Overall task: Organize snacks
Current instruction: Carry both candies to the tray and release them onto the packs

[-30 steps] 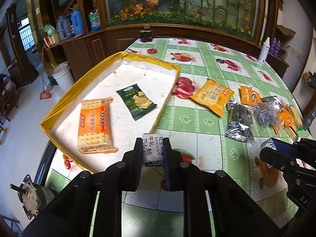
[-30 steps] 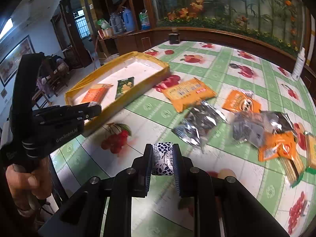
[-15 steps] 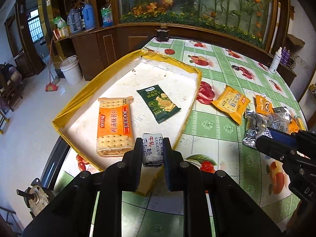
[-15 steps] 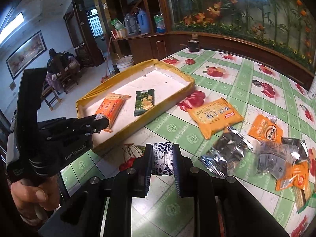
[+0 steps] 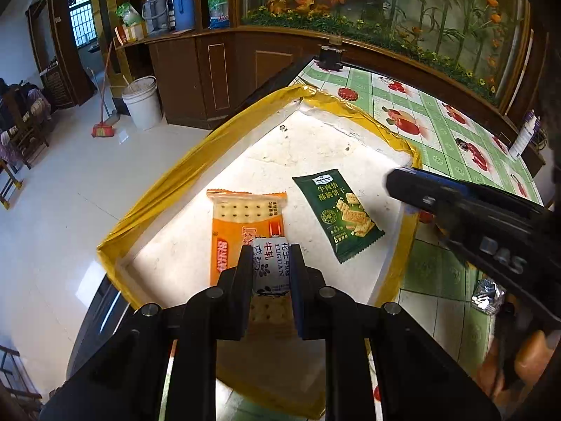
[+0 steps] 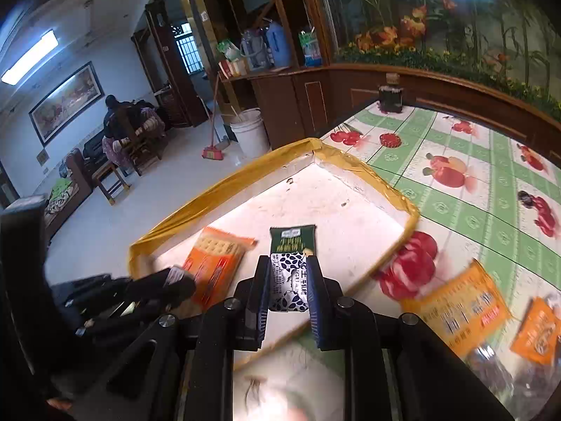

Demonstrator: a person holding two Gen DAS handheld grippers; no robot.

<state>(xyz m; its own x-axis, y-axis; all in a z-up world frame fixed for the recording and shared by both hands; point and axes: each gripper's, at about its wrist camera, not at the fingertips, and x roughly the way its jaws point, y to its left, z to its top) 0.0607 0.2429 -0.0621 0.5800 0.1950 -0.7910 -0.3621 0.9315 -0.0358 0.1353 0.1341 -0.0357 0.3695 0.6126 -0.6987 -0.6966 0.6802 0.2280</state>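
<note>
Left wrist view: left gripper point(image 5: 271, 263) clamped narrow on a small white-and-blue wrapped candy bar point(image 5: 270, 267), poised above the shallow white tray with yellow-taped rim point(image 5: 168, 182). Directly beneath: an orange cracker packet point(image 5: 242, 231); just beside it, a dark green biscuit sachet point(image 5: 338, 214). Risk, as judged: candy released here lands on the orange packet, slides or stacks untidily. Right gripper point(image 5: 396, 179) crossing in from the right, near the tray's far rim; possible clash of the two tools over one small tray.

Right wrist view: right gripper point(image 6: 290, 282) pinched tight on a second white-and-blue patterned candy bar point(image 6: 290, 280), above the tray's near edge, green sachet just ahead. Image blurred, suggesting fast travel; risk of overshoot or a drop on the taped rim rather than inside. Left gripper point(image 6: 175, 280) low at left, close by the orange packet.

Surface: green-and-white checked tablecloth with fruit prints point(image 6: 455, 161), with a yellow-orange snack pouch point(image 6: 459, 312) and other foil packets waiting outside the tray. Room: dark wooden cabinets point(image 5: 217, 66), white plastic bucket point(image 5: 142, 103), broom, glossy pale floor, flower mural, seated person far off.
</note>
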